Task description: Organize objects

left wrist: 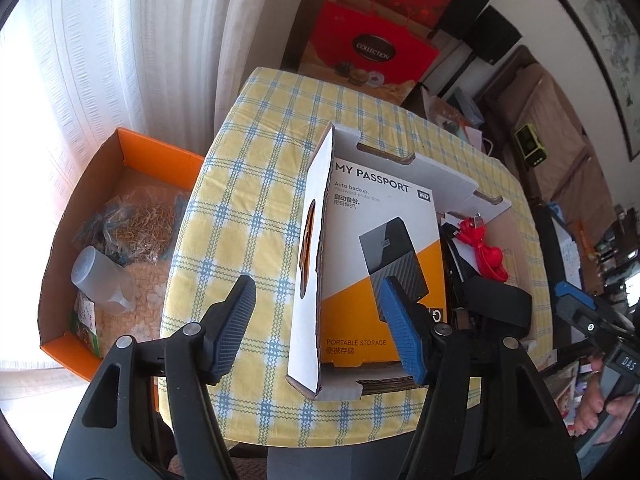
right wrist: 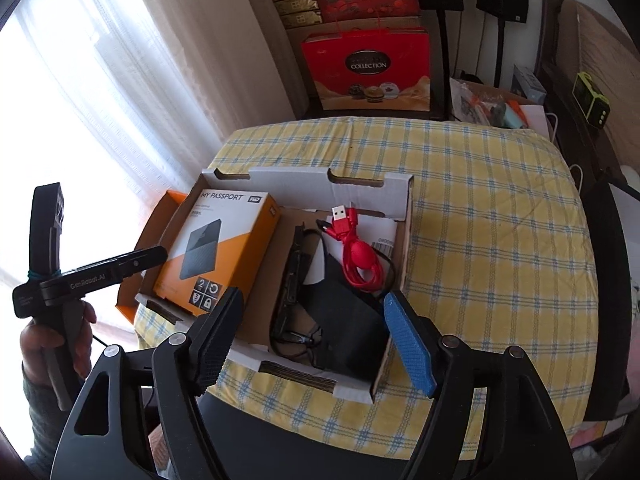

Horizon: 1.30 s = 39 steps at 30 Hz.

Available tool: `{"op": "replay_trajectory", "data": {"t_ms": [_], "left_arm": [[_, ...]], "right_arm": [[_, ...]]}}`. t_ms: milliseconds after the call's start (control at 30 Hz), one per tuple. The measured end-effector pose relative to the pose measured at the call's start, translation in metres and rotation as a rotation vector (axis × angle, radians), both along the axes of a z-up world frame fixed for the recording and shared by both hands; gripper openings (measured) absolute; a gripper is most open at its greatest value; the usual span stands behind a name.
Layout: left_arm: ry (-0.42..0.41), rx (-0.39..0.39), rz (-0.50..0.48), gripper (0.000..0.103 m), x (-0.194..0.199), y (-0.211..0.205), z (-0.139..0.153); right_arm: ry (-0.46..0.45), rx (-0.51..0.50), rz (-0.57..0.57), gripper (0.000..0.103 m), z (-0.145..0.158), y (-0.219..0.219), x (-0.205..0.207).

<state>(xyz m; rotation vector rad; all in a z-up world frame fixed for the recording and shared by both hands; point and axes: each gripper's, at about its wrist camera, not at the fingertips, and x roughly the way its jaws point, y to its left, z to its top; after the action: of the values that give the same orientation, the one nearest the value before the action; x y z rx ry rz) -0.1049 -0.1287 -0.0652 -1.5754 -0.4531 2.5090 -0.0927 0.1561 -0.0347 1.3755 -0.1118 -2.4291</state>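
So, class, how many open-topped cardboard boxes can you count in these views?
2: the white cardboard tray on the checked tablecloth, and the orange box beside the table, by the curtain. Others may be hidden.

Woven cotton-look tablecloth [right wrist: 480, 220], matt. Corrugated cardboard tray [right wrist: 288, 178], white outside, raw brown edges. Glossy printed card hard-drive box [right wrist: 218, 240]. Shiny red plastic cable [right wrist: 360, 252] at its 3 o'clock. Textured rubbery gripper pads [right wrist: 408, 340], matt black plastic frames.
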Motion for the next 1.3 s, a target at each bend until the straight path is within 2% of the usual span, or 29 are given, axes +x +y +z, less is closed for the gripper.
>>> {"op": "replay_trajectory", "data": {"t_ms": [67,167,367,467,700,1233,1300], "left_arm": [[0.003,-0.011,-0.006,0.059,0.0,0.002,-0.001],[-0.003,-0.021,-0.017,0.047,-0.002,0.006,-0.004],[-0.011,-0.043,-0.051,0.034,-0.003,0.017,-0.007],[-0.003,-0.08,-0.059,0.034,-0.002,0.024,-0.006],[0.007,-0.102,-0.07,0.034,-0.004,0.03,-0.006],[0.017,-0.113,-0.134,0.034,-0.008,0.066,-0.004],[0.017,-0.115,-0.145,0.034,-0.009,0.073,-0.004]], "right_arm": [[0.015,0.021,-0.028,0.075,0.0,0.008,0.003],[0.037,0.066,-0.063,0.076,-0.002,0.018,0.005],[0.054,0.089,-0.104,0.075,-0.006,0.028,0.009],[0.054,0.083,-0.113,0.075,-0.008,0.03,0.01],[0.053,0.088,-0.116,0.075,-0.011,0.03,0.015],[0.047,0.119,-0.171,0.075,-0.021,0.037,0.019],[0.027,0.115,-0.187,0.071,-0.027,0.045,0.015]]}}
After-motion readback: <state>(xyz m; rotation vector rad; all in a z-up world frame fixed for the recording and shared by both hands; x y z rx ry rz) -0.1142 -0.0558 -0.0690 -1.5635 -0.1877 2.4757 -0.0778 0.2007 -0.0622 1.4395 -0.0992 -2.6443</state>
